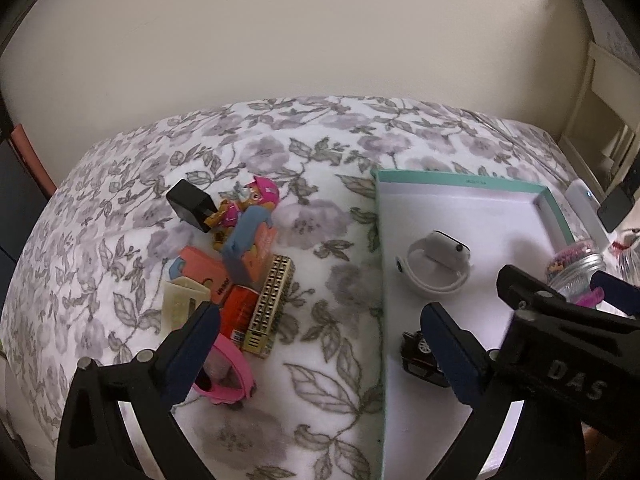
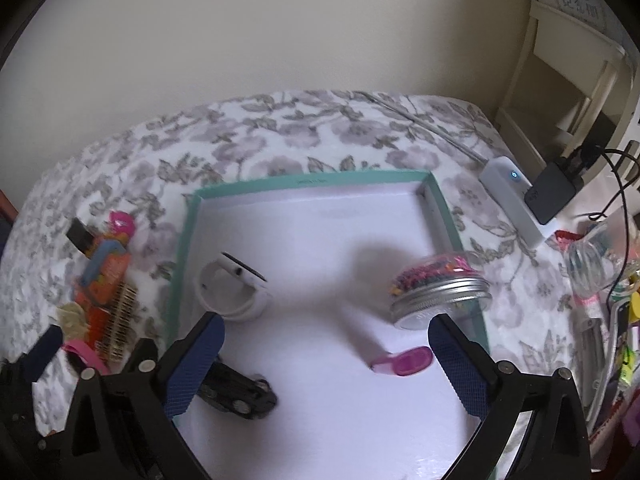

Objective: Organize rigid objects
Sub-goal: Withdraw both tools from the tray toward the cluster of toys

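Note:
A teal-rimmed box lid [image 2: 312,180] with a white floor lies on the floral bedspread. In it are a white smartwatch [image 2: 232,288], a black toy car [image 2: 240,392], a bead-filled jar with a silver lid [image 2: 440,296] lying tilted, and a small pink piece [image 2: 404,362]. My right gripper [image 2: 326,364] hangs open above the lid's near part, between car and jar, holding nothing. My left gripper [image 1: 320,348] is open over the lid's left rim. Its right finger partly hides the car [image 1: 416,356]. Left of it lies a pile with a pink toy figure [image 1: 244,208], a black block [image 1: 190,204], a gold comb [image 1: 270,304] and pink glasses [image 1: 228,376].
A white power bank [image 2: 516,200] with a black charger [image 2: 552,196] and cables sits at the bed's right edge, beside a clutter of small items [image 2: 600,300]. A cream shelf [image 2: 560,80] stands in the corner. A plain wall runs behind the bed.

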### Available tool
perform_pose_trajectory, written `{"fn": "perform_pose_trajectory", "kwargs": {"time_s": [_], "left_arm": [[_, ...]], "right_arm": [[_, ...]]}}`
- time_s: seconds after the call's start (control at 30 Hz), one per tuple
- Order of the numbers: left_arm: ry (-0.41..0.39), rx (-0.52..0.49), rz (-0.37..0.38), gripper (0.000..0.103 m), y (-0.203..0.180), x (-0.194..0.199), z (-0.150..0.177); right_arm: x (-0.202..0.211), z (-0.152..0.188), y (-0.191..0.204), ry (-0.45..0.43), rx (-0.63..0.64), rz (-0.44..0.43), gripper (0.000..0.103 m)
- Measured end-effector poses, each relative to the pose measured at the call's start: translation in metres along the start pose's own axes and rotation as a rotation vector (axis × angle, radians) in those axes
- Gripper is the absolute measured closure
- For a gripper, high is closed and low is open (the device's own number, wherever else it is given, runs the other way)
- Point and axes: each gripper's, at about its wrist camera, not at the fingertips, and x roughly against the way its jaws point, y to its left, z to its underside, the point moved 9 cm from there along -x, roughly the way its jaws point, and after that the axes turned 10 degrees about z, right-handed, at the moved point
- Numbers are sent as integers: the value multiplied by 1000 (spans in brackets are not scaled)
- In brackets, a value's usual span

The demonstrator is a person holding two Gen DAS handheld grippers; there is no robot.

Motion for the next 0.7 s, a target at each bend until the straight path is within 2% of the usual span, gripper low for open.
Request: {"fn": "perform_pose_trajectory", "kwargs": {"time_s": [0.3,0.47,0.63,0.7], "left_arm": [[-15,98,13,3,45,16,-21],[-39,147,-23,3,83,30,-35],[-41,232,-69,3,131,41,-36],[-36,261,-86,3,149,43,-33]], "right_arm": [[43,-28,33,-144,-36,-164,0],[61,-34,59,-166,-47,-244,0],[71,-33,81,-175,0,-241,0],[74,-32,93,-171,20,-267,0]]}}
